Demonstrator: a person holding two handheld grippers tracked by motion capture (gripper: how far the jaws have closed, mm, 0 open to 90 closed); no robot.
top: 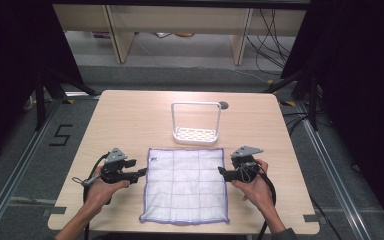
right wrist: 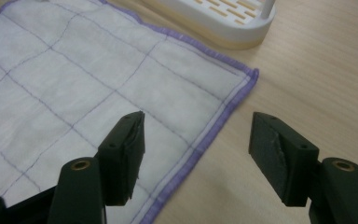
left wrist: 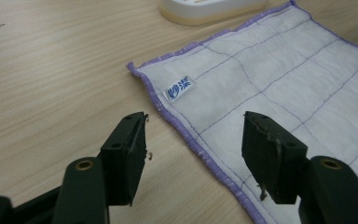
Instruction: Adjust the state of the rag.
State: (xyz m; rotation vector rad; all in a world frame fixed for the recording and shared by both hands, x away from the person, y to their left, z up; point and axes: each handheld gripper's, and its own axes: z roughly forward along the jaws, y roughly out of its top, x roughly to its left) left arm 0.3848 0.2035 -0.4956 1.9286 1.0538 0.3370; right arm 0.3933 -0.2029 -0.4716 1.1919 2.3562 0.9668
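Note:
A white cloth point(top: 185, 184) with a purple hem and thin grid stitching lies spread flat on the wooden table point(top: 130, 120). My left gripper point(top: 143, 172) sits at the cloth's left edge, open, its jaws straddling the hem point(left wrist: 200, 149) with nothing pinched; a small blue label point(left wrist: 178, 88) lies just ahead. My right gripper point(top: 221, 173) sits at the cloth's right edge, open too, with the hem point(right wrist: 205, 140) running between its jaws near the far corner point(right wrist: 251, 74). Both point inward toward the cloth.
A white slotted rack point(top: 196, 133) with a tall wire handle stands just beyond the cloth's far edge; its base shows in the left gripper view point(left wrist: 209, 10) and in the right gripper view point(right wrist: 223, 18). A dark grommet point(top: 223, 105) sits near the table's back edge.

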